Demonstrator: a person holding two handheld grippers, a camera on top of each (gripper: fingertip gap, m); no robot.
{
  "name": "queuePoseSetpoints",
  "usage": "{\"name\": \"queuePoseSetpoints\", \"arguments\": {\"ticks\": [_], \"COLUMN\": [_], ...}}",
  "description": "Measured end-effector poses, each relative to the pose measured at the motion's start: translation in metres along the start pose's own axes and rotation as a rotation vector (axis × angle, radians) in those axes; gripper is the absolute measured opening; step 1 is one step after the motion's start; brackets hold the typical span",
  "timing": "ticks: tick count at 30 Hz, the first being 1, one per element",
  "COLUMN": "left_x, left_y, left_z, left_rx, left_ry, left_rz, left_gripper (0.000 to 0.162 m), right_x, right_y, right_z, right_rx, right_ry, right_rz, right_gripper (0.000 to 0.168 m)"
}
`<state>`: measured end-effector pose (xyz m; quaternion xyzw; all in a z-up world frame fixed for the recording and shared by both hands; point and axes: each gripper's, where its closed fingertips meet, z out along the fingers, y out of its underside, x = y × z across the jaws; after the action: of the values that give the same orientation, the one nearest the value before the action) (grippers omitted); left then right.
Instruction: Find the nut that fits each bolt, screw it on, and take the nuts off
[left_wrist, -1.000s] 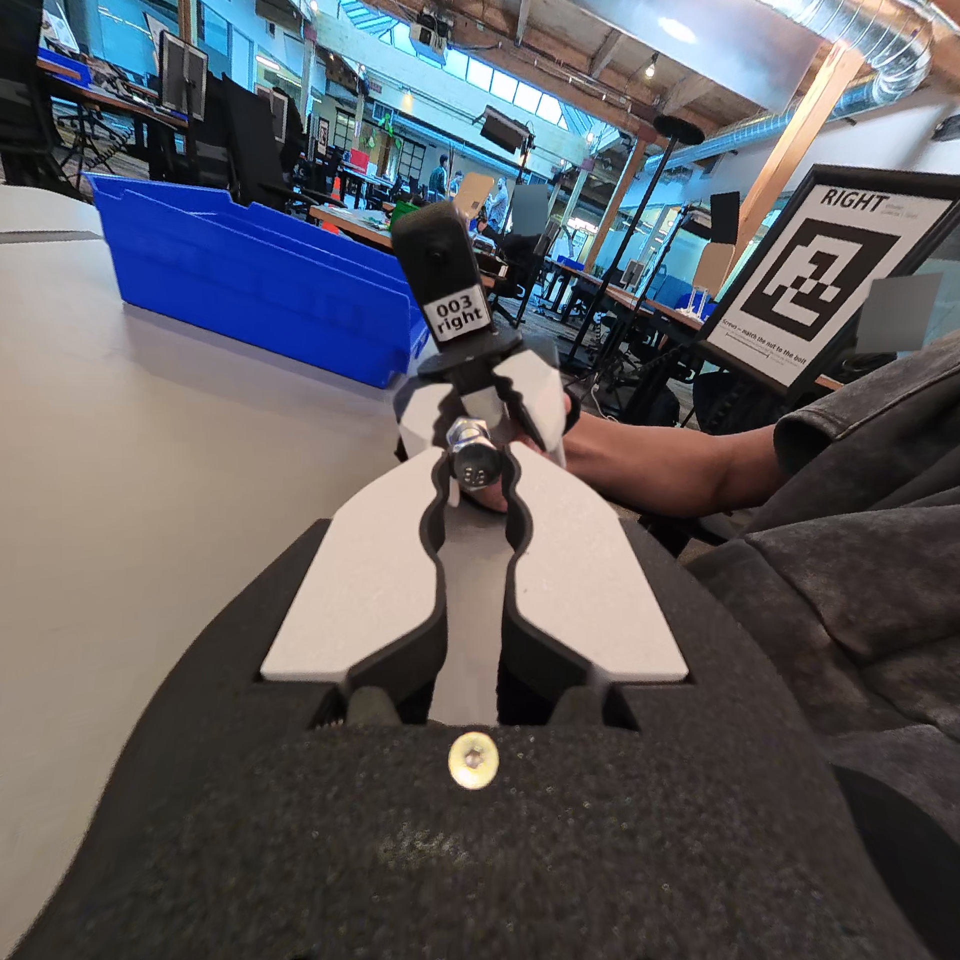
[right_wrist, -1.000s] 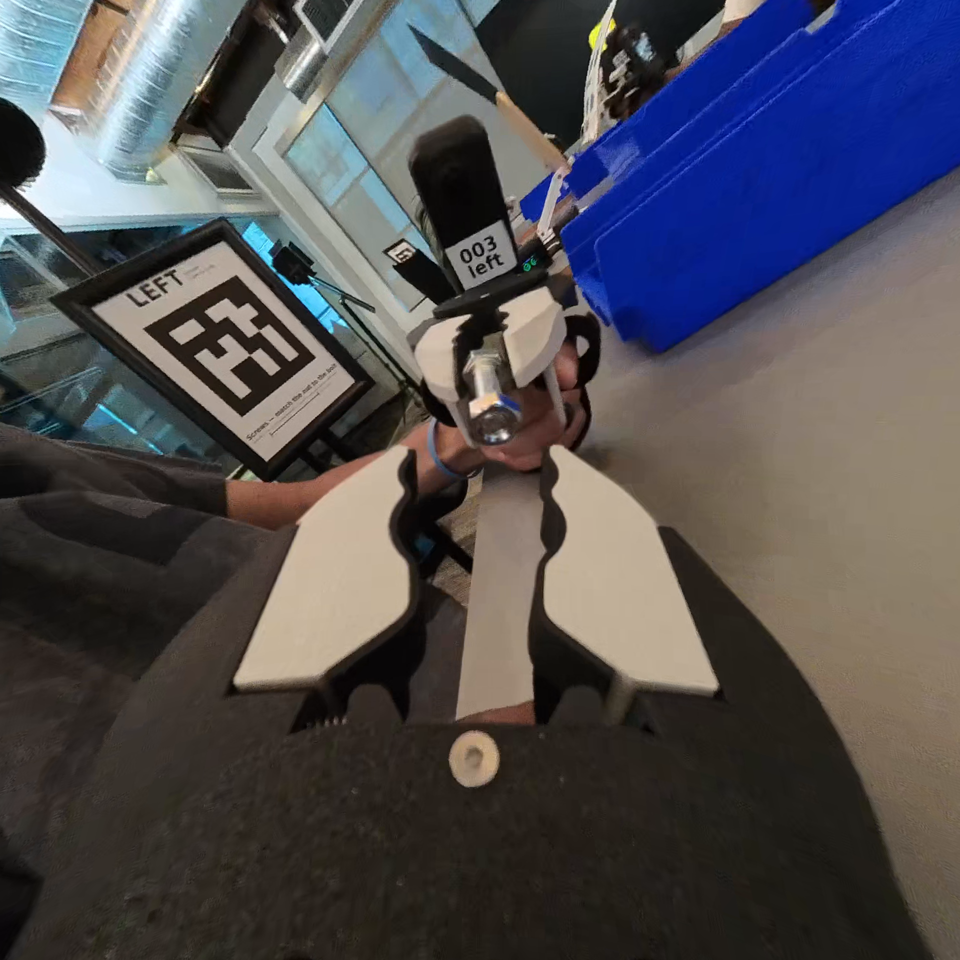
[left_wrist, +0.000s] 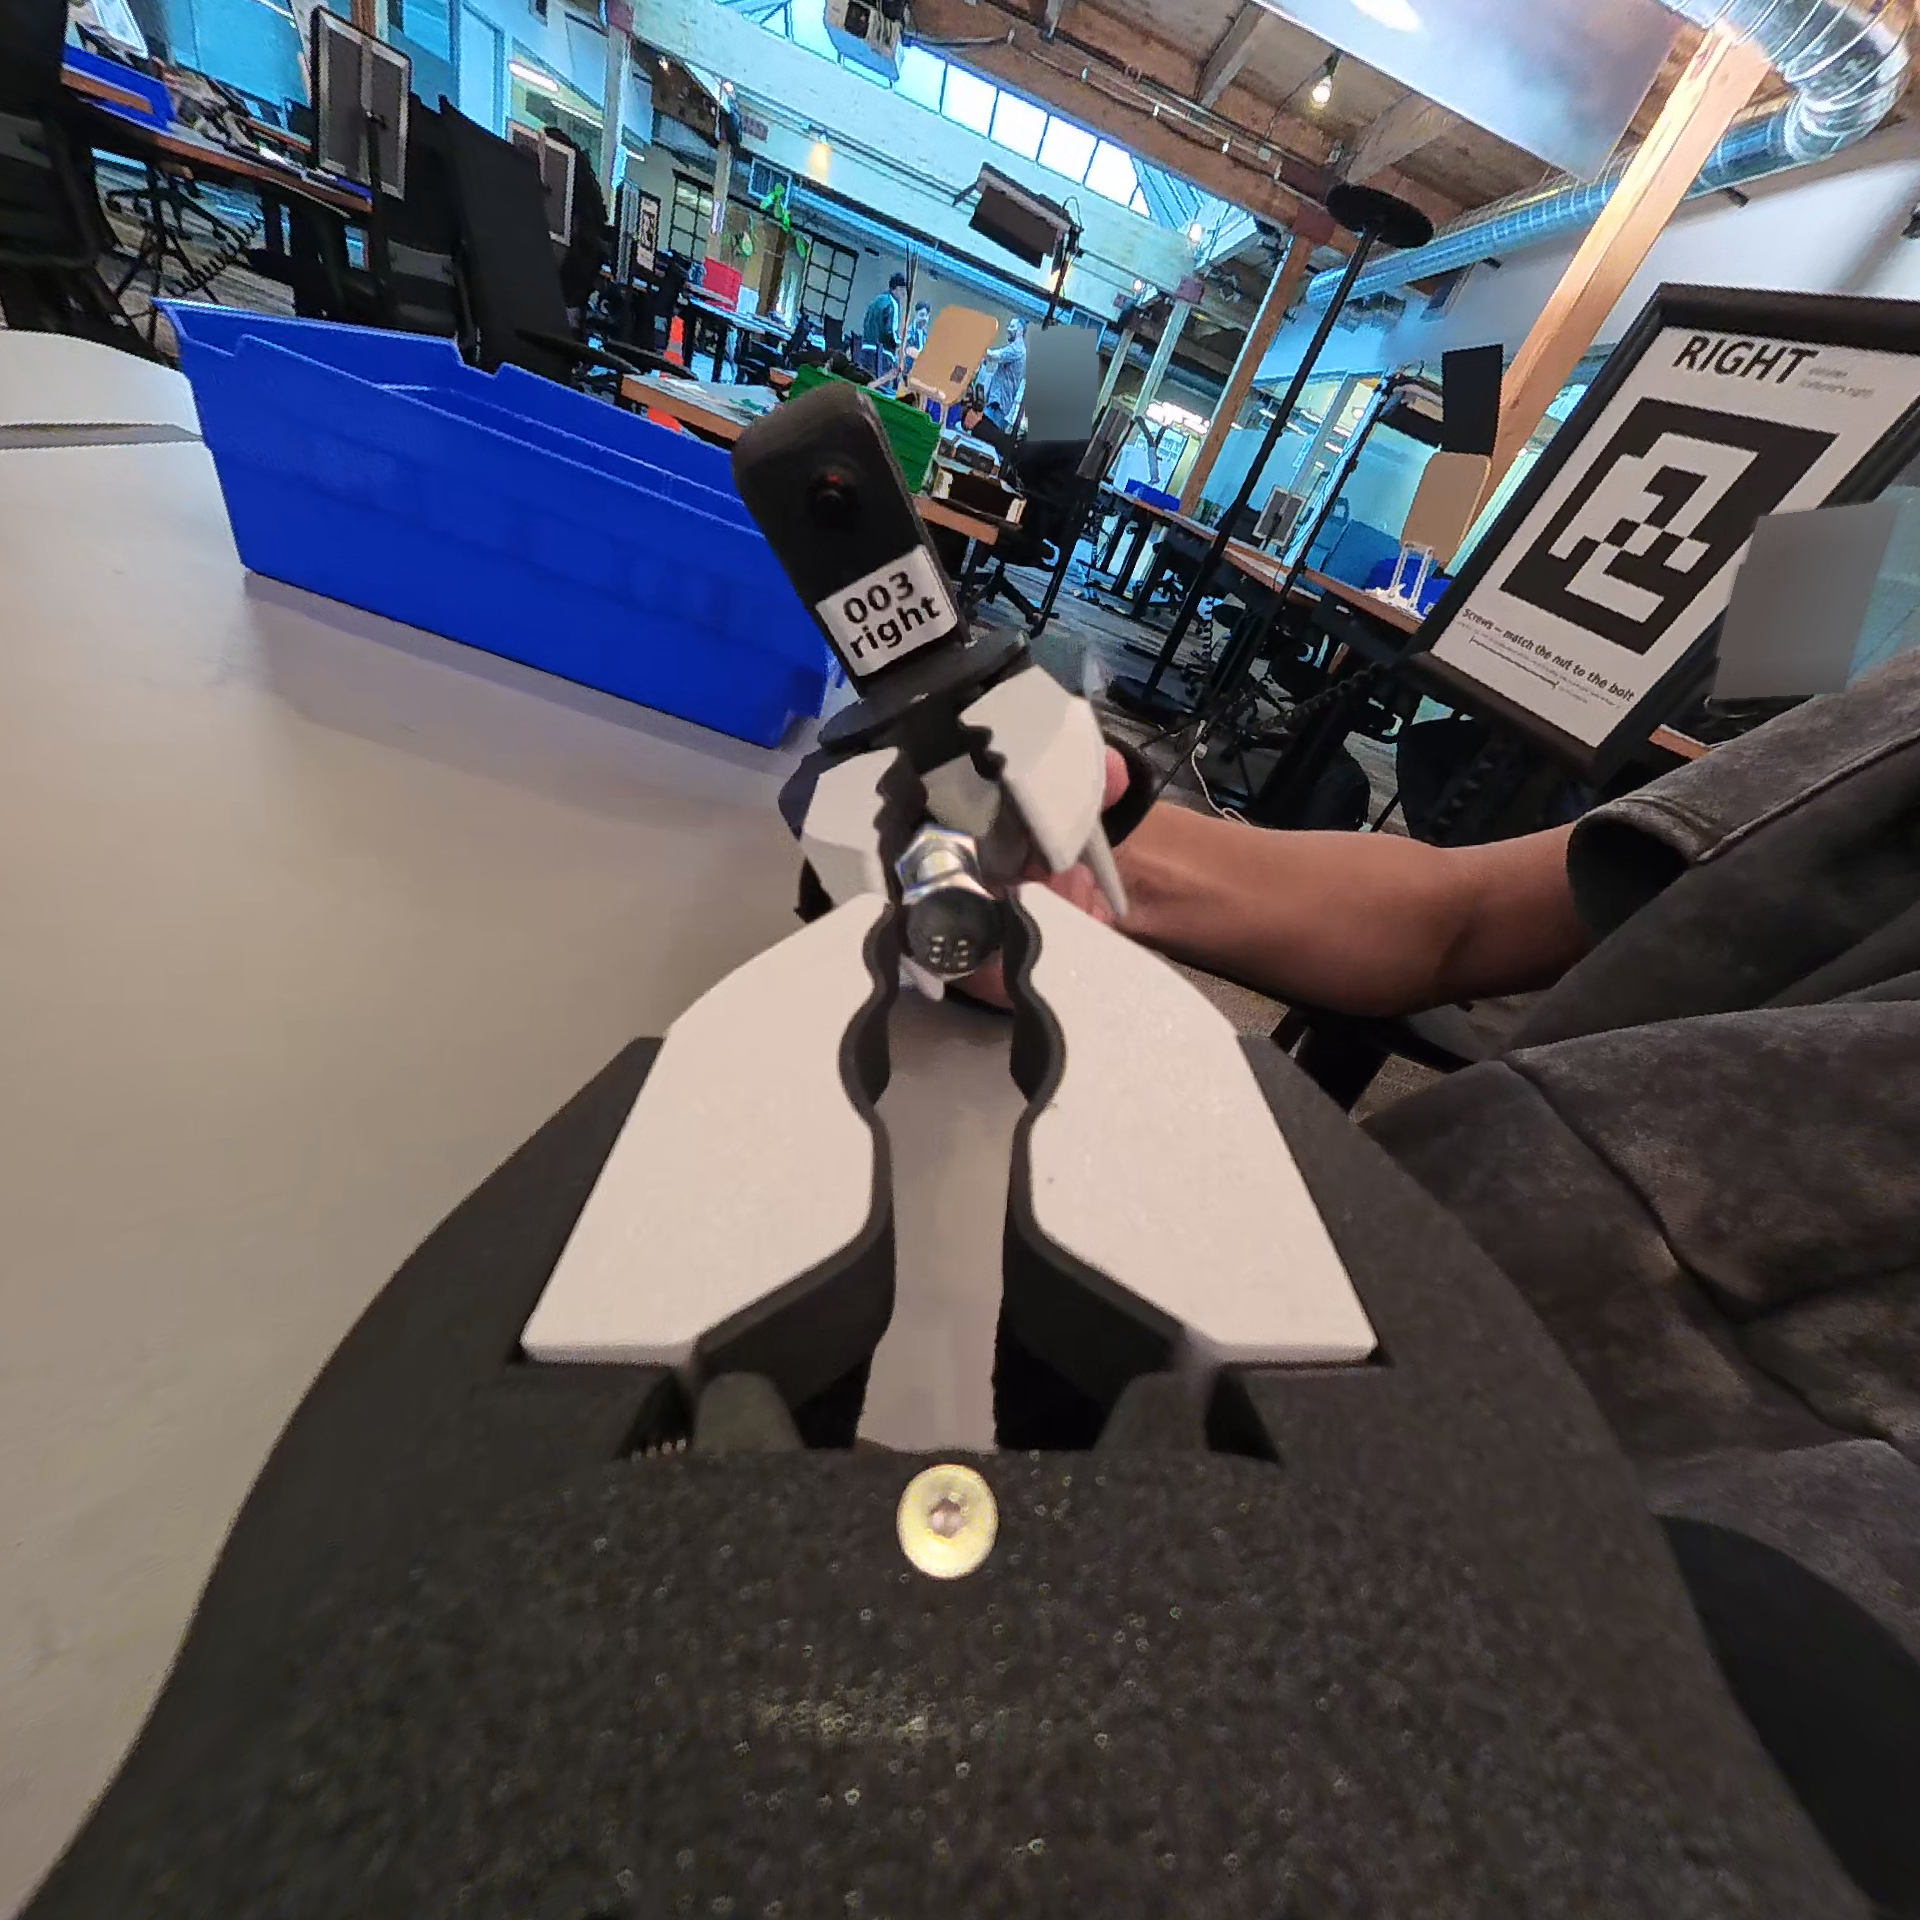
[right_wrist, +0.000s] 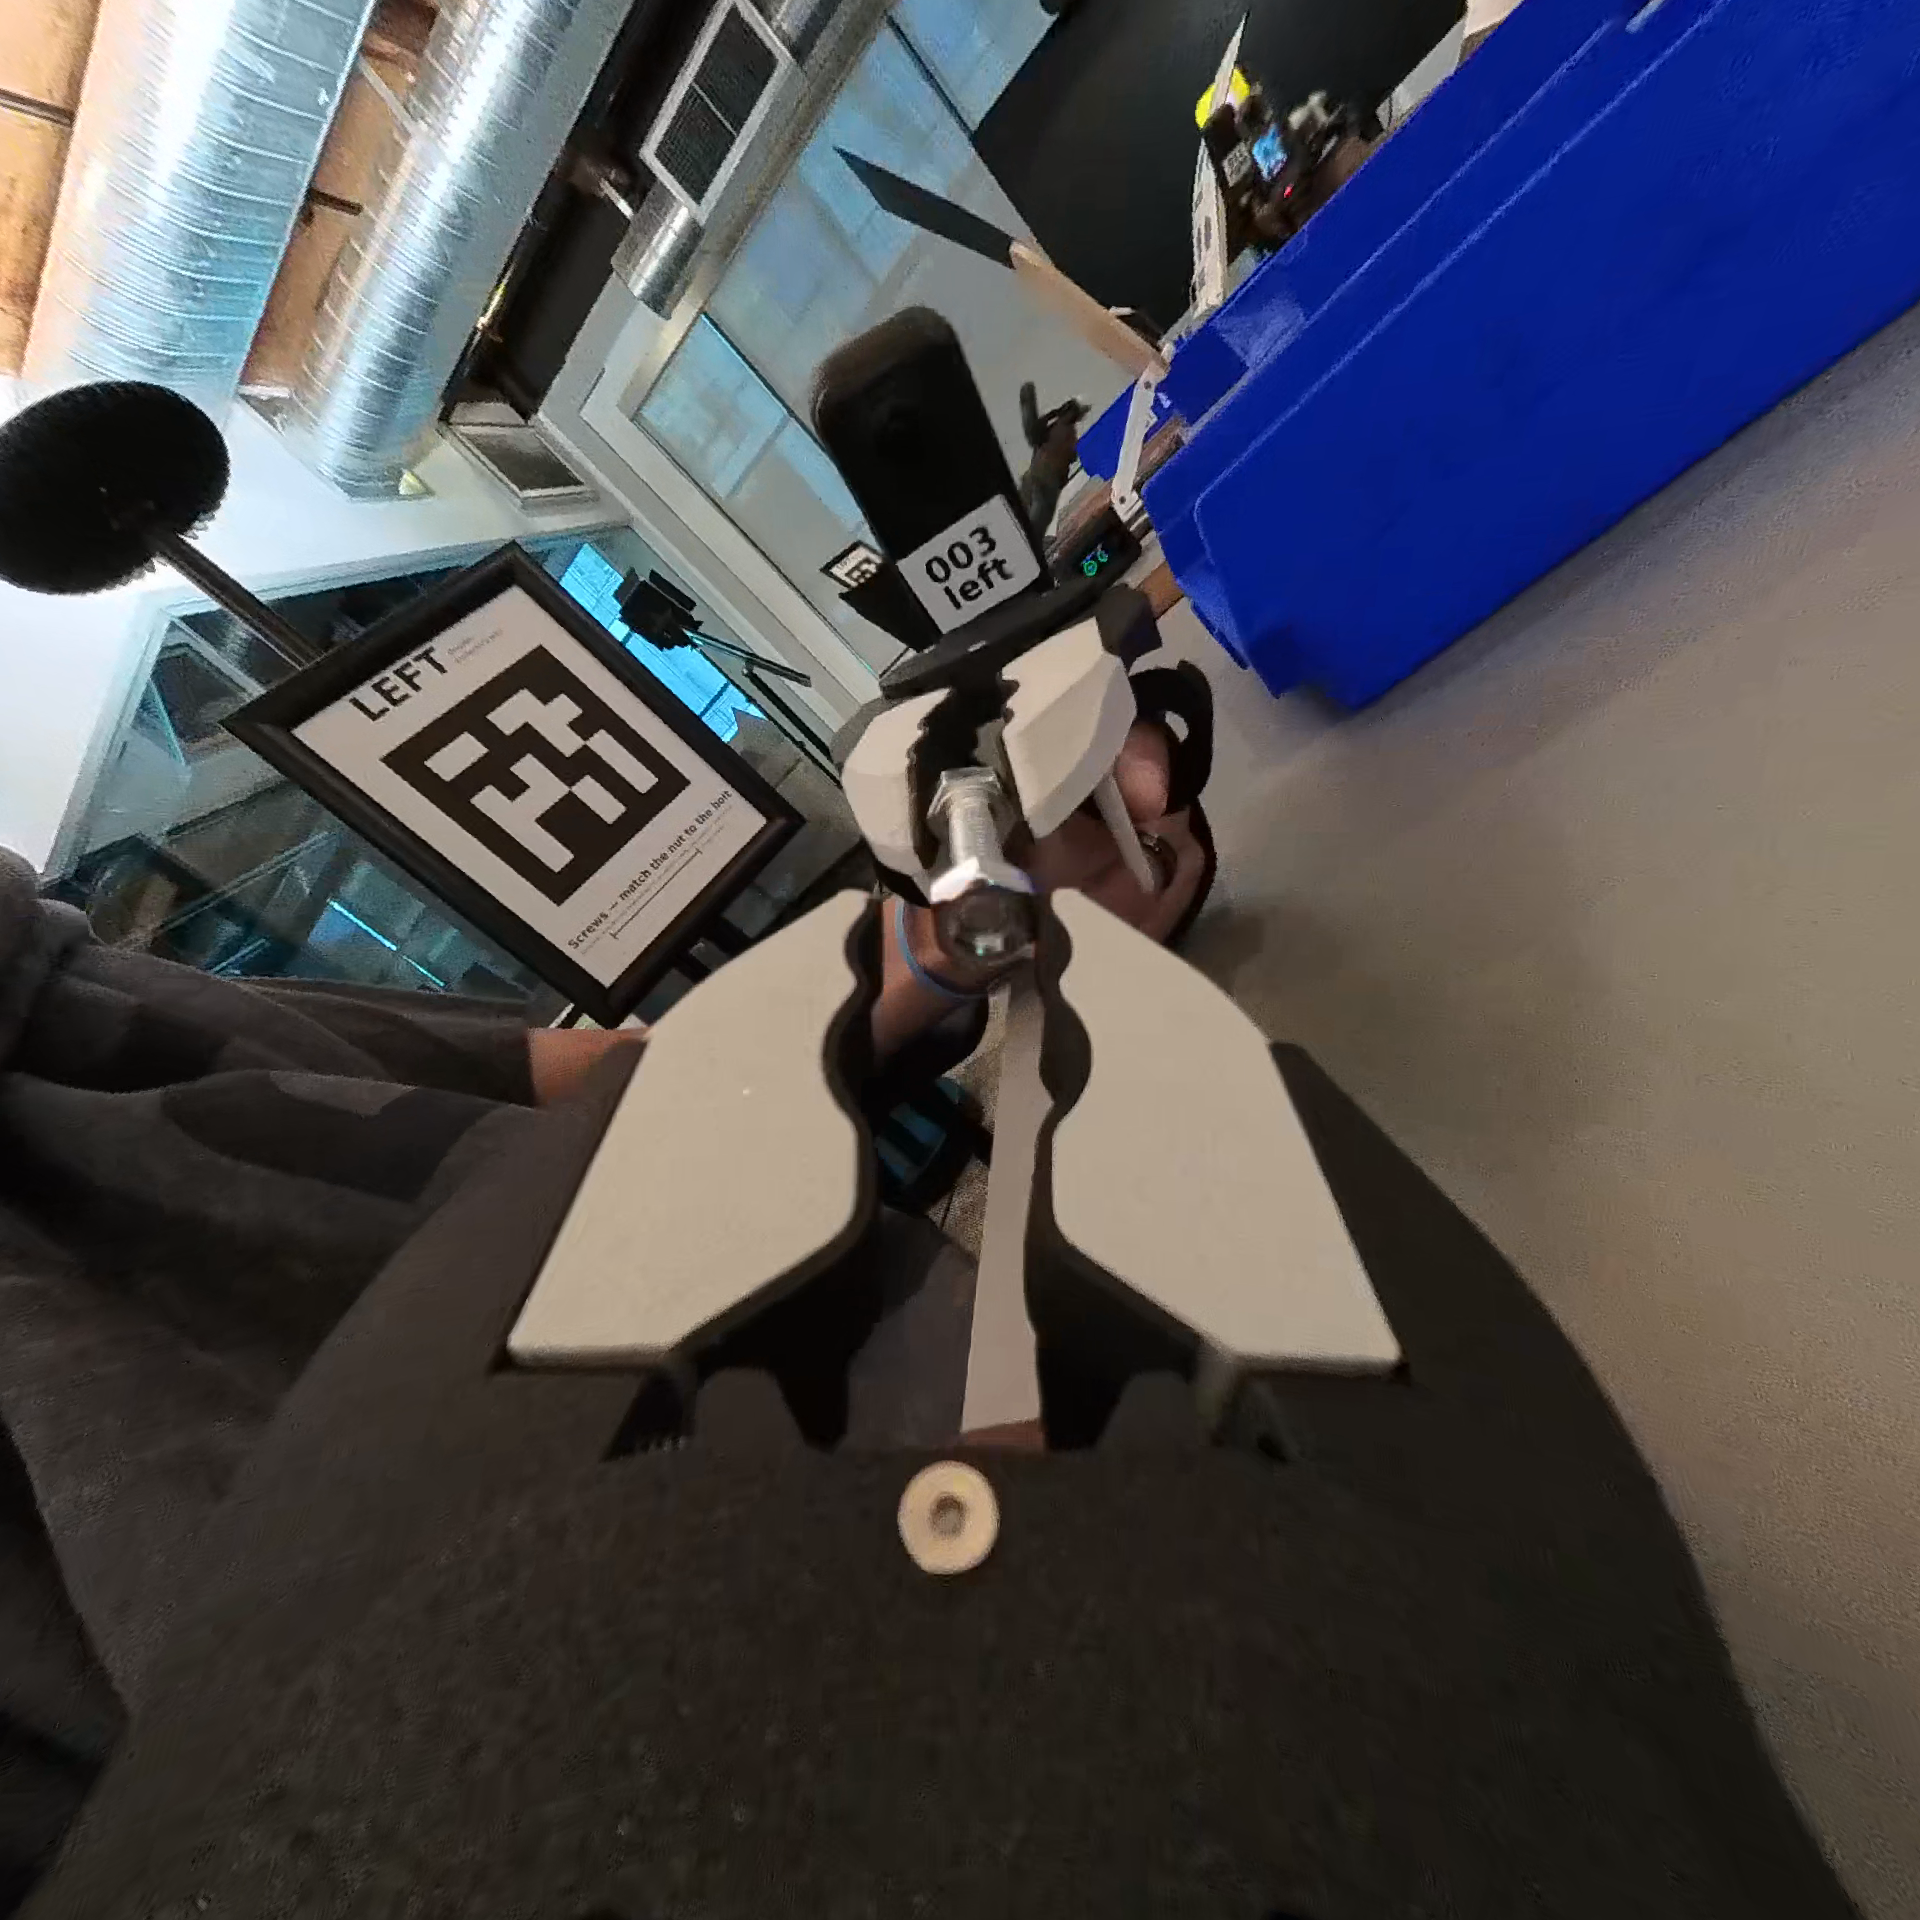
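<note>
My left gripper (left_wrist: 951, 935) is shut on the hex head of a silver bolt (left_wrist: 948, 943) and holds it in the air above the table. The bolt's shaft (right_wrist: 961, 826) points at my right gripper (right_wrist: 961, 925), which faces the left one head-on. A silver nut (right_wrist: 977, 899) sits on the shaft, and the right fingertips are closed around it. In the left wrist view the nut (left_wrist: 928, 864) shows just behind the bolt head, with the right gripper (left_wrist: 956, 831) around it. The left gripper (right_wrist: 961, 790) shows at the shaft's far end.
A blue plastic bin (left_wrist: 499, 540) stands on the grey table (left_wrist: 312, 935), beyond both grippers; it also shows in the right wrist view (right_wrist: 1507, 364). Framed marker signs (left_wrist: 1662, 520) (right_wrist: 520, 779) stand off the table's edge. The person's forearm (left_wrist: 1351, 914) and dark sleeves are close by.
My right gripper has moved up to the bolt's end and narrowed from open onto the nut. It has also rolled a little. The left gripper still holds the bolt.
</note>
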<state>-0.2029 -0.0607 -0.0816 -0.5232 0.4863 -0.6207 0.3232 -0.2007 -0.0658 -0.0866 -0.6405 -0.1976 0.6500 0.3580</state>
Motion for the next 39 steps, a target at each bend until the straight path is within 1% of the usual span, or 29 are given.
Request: {"name": "queuePoseSetpoints", "arguments": {"ticks": [1, 3, 5, 7, 10, 13, 15, 17, 21, 22, 23, 24, 25, 26, 27, 28, 29, 31, 33, 34, 36, 37, 38, 39], "left_x": [0.001, 0.002, 0.004, 0.007, 0.009, 0.013, 0.011, 0.01, 0.008, 0.008, 0.009, 0.009, 0.008, 0.007, 0.009, 0.011, 0.012, 0.011, 0.006, 0.002, -0.006, -0.011, -0.017, -0.025], "left_y": [-0.001, -0.002, -0.002, -0.003, 0.003, 0.008, 0.011, 0.013, 0.015, 0.015, 0.015, 0.014, 0.014, 0.014, 0.011, 0.005, -0.001, -0.01, -0.019, -0.023, -0.031, -0.036, -0.041, -0.046], "left_z": [0.0, 0.0, 0.0, 0.0, 0.001, 0.002, 0.003, 0.003, 0.004, 0.004, 0.004, 0.004, 0.005, 0.004, 0.003, 0.001, 0.0, -0.003, -0.006, -0.006, -0.006, -0.005, -0.002, 0.0], "left_rx": [0.005, 0.007, 0.019, 0.022, -0.006, -0.034, -0.055, -0.066, -0.082, -0.085, -0.081, -0.075, -0.076, -0.077, -0.057, -0.024, 0.004, 0.04, 0.084, 0.089, 0.084, 0.081, 0.072, 0.06], "left_ry": [0.004, 0.008, 0.031, 0.065, 0.108, 0.155, 0.161, 0.168, 0.166, 0.167, 0.172, 0.167, 0.149, 0.138, 0.149, 0.155, 0.146, 0.124, 0.085, 0.061, 0.022, -0.002, -0.028, -0.051], "left_rz": [-0.001, -0.004, -0.028, -0.064, -0.126, -0.183, -0.221, -0.26, -0.301, -0.303, -0.298, -0.284, -0.266, -0.247, -0.231, -0.209, -0.177, -0.117, -0.066, -0.037, 0.001, 0.02, 0.038, 0.051], "left_gripper": [0.018, 0.018, 0.018, 0.018, 0.018, 0.018, 0.018, 0.018, 0.018, 0.018, 0.018, 0.018, 0.018, 0.018, 0.018, 0.018, 0.018, 0.018, 0.018, 0.018, 0.018, 0.018, 0.018, 0.018], "right_x": [0.002, 0.002, 0.0, 0.0, 0.003, 0.004, 0.008, 0.011, 0.014, 0.014, 0.012, 0.011, 0.014, 0.017, 0.014, 0.01, 0.007, -0.002, -0.01, -0.012, -0.004, -0.005, -0.001, 0.001], "right_y": [0.0, -0.001, -0.001, 0.002, 0.008, 0.011, 0.011, 0.009, 0.002, 0.002, 0.002, 0.002, 0.005, 0.011, 0.014, 0.013, 0.012, 0.01, -0.001, -0.005, -0.015, -0.019, -0.027, -0.036], "right_z": [0.0, -0.001, -0.001, 0.0, -0.002, -0.005, -0.007, -0.009, -0.013, -0.014, -0.013, -0.013, -0.014, -0.012, -0.01, -0.007, -0.006, -0.004, -0.005, -0.005, -0.005, -0.003, -0.003, -0.004], "right_rx": [-0.003, -0.002, -0.003, -0.036, -0.133, -0.208, -0.265, -0.324, -0.429, -0.444, -0.429, -0.402, -0.398, -0.411, -0.381, -0.319, -0.278, -0.195, -0.091, -0.065, -0.032, -0.022, 0.006, 0.035], "right_ry": [0.012, 0.025, 0.061, 0.128, 0.262, 0.384, 0.489, 0.606, 0.828, 0.868, 0.881, 0.891, 0.877, 0.812, 0.736, 0.684, 0.621, 0.481, 0.371, 0.308, 0.249, 0.186, 0.16, 0.117], "right_rz": [-0.008, -0.049, -0.157, -0.337, -0.626, -0.954, -1.163, -1.422, -1.878, -1.948, -1.975, -1.936, -1.811, -1.659, -1.535, -1.417, -1.286, -1.032, -0.783, -0.643, -0.373, -0.266, -0.161, -0.078], "right_gripper": [0.018, 0.018, 0.018, 0.018, 0.018, 0.018, 0.018, 0.018, 0.018, 0.018, 0.018, 0.018, 0.018, 0.018, 0.023, 0.033, 0.038, 0.04, 0.036, 0.038, 0.044, 0.047, 0.044, 0.046]}}
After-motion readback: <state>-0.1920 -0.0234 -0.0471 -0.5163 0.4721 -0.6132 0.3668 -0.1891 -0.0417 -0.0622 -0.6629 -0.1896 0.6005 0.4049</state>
